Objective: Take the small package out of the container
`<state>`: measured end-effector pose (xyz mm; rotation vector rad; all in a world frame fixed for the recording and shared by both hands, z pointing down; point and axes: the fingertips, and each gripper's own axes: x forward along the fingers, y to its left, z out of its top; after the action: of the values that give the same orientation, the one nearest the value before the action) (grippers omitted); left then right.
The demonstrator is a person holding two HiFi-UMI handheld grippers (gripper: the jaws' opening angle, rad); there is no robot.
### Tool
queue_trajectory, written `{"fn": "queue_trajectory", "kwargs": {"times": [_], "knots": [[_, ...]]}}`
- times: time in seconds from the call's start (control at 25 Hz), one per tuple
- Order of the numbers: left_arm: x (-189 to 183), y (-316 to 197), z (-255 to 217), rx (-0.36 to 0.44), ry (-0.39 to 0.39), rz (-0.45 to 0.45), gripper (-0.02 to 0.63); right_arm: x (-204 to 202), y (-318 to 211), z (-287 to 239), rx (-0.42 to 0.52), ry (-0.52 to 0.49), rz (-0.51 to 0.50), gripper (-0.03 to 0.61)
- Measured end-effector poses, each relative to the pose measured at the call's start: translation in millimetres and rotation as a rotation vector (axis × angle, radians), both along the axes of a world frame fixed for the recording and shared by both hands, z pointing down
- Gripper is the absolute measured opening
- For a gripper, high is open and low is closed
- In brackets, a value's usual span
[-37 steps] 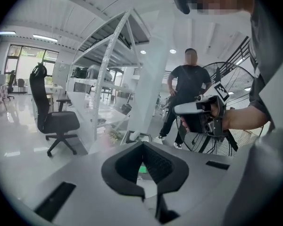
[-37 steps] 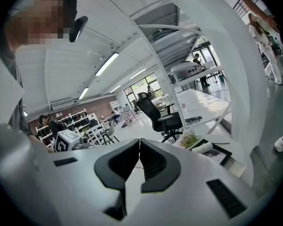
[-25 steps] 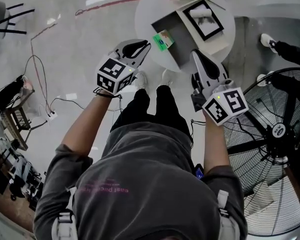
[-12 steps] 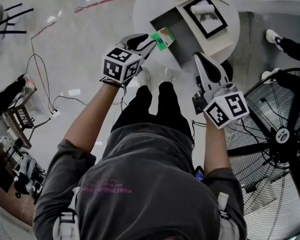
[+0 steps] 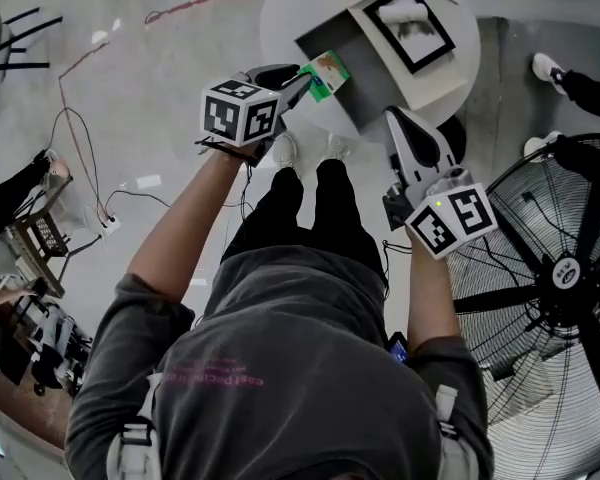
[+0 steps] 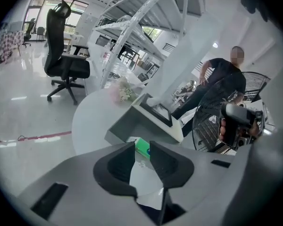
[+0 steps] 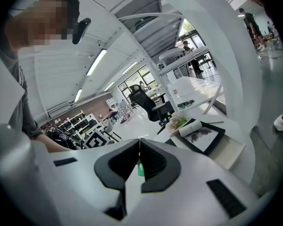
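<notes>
package: small package [image 5: 326, 75], green and white, outside the container [image 5: 365, 78], beside its near left corner at the table [image 5: 280, 23] rim; whether it rests there is unclear
left gripper [image 5: 301, 79]: jaws apart and closing, the package's end in the gap at their tips, pads not pressing it
right gripper [image 5: 394, 118]: jaws pressed together; a thin green sliver behind the tips, too small to identify
room: fan [image 5: 565, 268] close on the right; open floor [image 5: 160, 108] on the left

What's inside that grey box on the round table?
Mostly bare grey floor shows in the grey box. A small green package sits at its left edge, in or out I cannot tell. The right gripper covers its near corner.
</notes>
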<state>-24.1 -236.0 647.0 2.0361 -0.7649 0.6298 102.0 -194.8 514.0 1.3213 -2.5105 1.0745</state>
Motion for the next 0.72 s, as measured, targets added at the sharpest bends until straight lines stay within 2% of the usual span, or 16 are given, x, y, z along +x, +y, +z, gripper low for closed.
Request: {"fn": "queue_trajectory", "kwargs": {"times": [0.16,0.4,0.72], "knots": [[1.8,7.9,3.2,-0.017,0.001,0.015,0.063,-0.1,1.6,1.9,-0.004,-0.001,0.0,0.021],[2.5,16.0,7.1,-0.037,0.005,0.009,0.026,-5.3,4.4,2.6,-0.006,-0.001,-0.002,0.021],[6.7,8.4,-25.0,0.083,0.045,0.035,0.014,-4.3,7.1,-2.0,0.007,0.006,0.004,0.021]]}}
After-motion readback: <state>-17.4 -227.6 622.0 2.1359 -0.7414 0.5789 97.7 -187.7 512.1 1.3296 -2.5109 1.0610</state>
